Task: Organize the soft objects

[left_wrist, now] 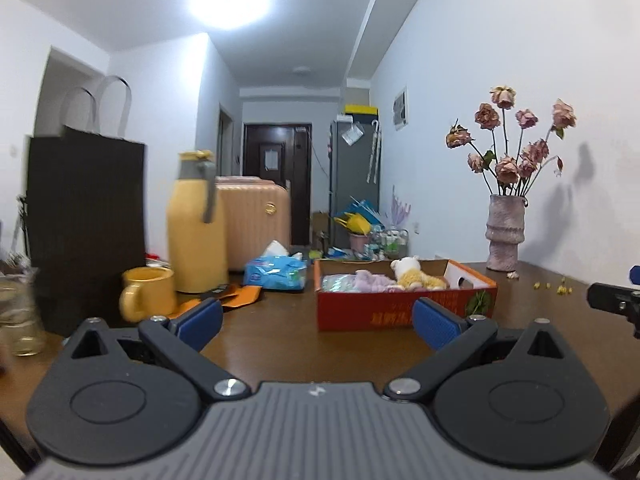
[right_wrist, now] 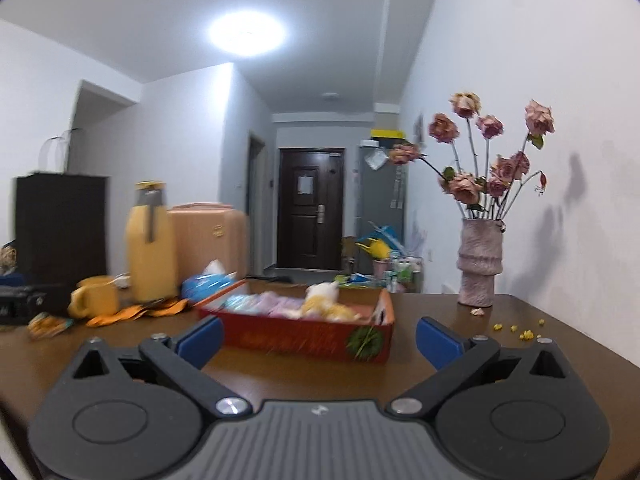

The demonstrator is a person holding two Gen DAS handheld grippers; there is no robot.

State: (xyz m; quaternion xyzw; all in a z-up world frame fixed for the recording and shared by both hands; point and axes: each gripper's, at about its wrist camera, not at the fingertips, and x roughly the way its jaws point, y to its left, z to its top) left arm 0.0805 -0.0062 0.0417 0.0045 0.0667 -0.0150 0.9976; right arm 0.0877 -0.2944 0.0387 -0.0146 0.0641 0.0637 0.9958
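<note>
Brown surface (left_wrist: 280, 340): red box (left_wrist: 400, 308) holds plush toy (left_wrist: 416, 276), light, squashy; pinch at body. Left hand-held gripper (left_wrist: 316, 322), right hand-held gripper (right_wrist: 318, 338) wide open, empty.

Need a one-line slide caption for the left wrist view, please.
Open left gripper faces the red box holding a plush toy on the wooden table.
</note>
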